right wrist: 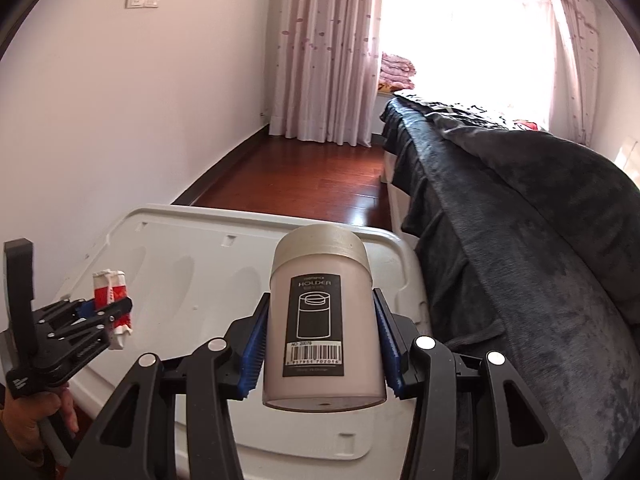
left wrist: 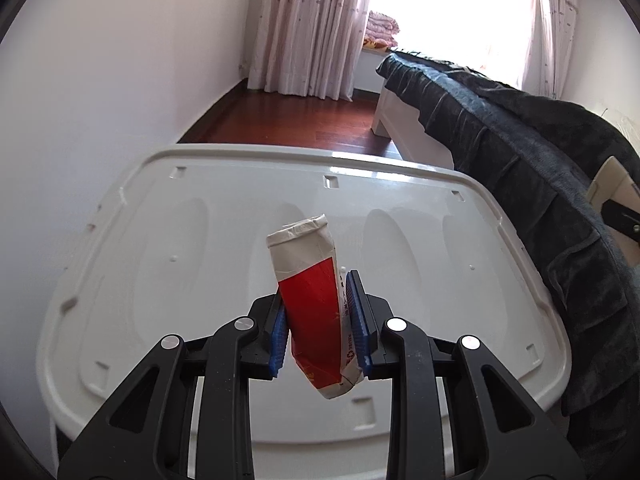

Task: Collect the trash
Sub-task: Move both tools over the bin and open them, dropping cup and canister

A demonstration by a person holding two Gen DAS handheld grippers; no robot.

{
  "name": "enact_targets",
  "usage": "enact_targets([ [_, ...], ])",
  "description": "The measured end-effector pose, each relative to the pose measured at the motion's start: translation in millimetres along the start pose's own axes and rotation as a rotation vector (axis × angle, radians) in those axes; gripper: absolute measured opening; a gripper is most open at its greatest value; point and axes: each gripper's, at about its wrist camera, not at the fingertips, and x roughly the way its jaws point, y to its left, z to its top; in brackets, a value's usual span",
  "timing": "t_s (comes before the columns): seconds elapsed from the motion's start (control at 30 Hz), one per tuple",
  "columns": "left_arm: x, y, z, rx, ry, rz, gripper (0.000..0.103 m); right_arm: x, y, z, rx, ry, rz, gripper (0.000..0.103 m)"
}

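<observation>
My left gripper (left wrist: 318, 312) is shut on a crumpled red and white carton (left wrist: 312, 296) and holds it upright above the white plastic lid (left wrist: 180, 240). The left gripper (right wrist: 110, 314) and the carton (right wrist: 110, 298) also show at the left of the right wrist view. My right gripper (right wrist: 320, 336) is shut on a pale pink cylindrical holder can (right wrist: 320, 320) with a gold-grey cap and a black label, held upright above the lid (right wrist: 192, 256).
The white lid covers a large storage bin beside a bed draped in a dark blanket (left wrist: 540, 168) on the right. A white wall (left wrist: 100, 100) runs on the left. Beyond lie a red wooden floor (left wrist: 304, 120) and pink curtains (left wrist: 312, 28).
</observation>
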Motion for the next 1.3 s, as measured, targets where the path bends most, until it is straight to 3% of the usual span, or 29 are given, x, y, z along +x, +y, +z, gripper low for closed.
enact_targets([
  [0.2,-50.4,8.6,-33.2,0.045,-0.007,0.016,0.026,-23.6,34.8,-24.9,0.029,0.011,0.062,0.048],
  [0.37,-71.1,22.7,-76.0,0.025,0.046,0.016,0.026,-38.7,76.4,-71.6,0.038,0.069,0.109,0.048],
  [0.6,-93.2,43.1,-126.0,0.014,0.092,0.035,0.026,-49.2,115.9,-137.1,0.037,0.175,0.110,0.048],
  [0.8,-105.3,50.9,-137.7,0.004,0.093,0.038,0.026,-56.1,135.2,-168.7,0.033,0.236,0.108,0.048],
  [1.3,-103.4,56.8,-154.4,-0.003,0.124,0.062,0.027,-53.3,158.0,-208.3,0.008,0.300,0.083,0.048],
])
